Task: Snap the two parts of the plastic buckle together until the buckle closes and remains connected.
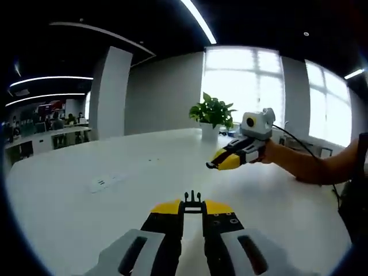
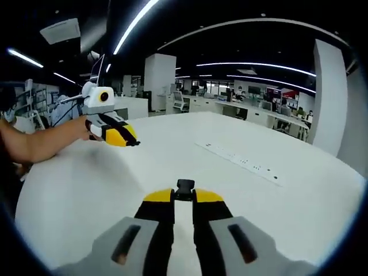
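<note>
Left gripper (image 1: 192, 206) pinching pronged half (image 1: 192, 198), right gripper (image 2: 184, 194) pinching socket half (image 2: 184, 186) — both bottom-centre, well apart, unmated — snap remains.

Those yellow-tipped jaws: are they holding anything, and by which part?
Each holds one black buckle half by its rear end: the pronged half in the left gripper, the socket half in the right gripper.

I see bright window (image 1: 244, 80) glare, ceiling strip lights (image 2: 133, 24), table (image 1: 144, 172) washed out; fisheye bends edges, soft focus.
</note>
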{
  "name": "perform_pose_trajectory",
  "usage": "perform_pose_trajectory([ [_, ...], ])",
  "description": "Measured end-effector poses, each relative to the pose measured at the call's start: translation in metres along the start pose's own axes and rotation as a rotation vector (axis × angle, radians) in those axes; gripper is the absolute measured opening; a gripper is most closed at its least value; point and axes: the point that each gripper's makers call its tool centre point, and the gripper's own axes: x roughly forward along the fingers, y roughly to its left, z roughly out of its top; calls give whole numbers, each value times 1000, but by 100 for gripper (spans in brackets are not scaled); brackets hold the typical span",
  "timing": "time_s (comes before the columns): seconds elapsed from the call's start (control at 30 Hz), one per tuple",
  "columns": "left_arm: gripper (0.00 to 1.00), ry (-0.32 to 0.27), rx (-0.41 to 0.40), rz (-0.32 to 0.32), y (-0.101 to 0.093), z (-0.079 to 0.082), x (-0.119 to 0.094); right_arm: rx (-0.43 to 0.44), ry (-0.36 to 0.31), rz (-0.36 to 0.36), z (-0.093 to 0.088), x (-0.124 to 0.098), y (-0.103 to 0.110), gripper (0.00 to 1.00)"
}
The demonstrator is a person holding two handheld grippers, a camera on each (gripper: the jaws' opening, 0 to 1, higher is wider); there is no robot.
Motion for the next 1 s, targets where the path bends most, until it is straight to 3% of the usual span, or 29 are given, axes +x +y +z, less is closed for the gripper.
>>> perform_pose_trajectory([
  [0.23, 10, 17, 20, -23, -4, -5, 1, -13, -11, 44, 2, -2, 8, 8],
  [0.5, 10, 47, 20, 76, 7, -8, 0, -11, 7, 29, -4, -1, 4, 8],
  [0.67, 10, 72, 22, 71, 1, -15, 1, -5, 20, 11, -7, 3, 4, 8],
  [1.0, 10, 81, 32, 37, -18, -16, 0, -17, 51, 39, -14, 9, 27, 8],
])
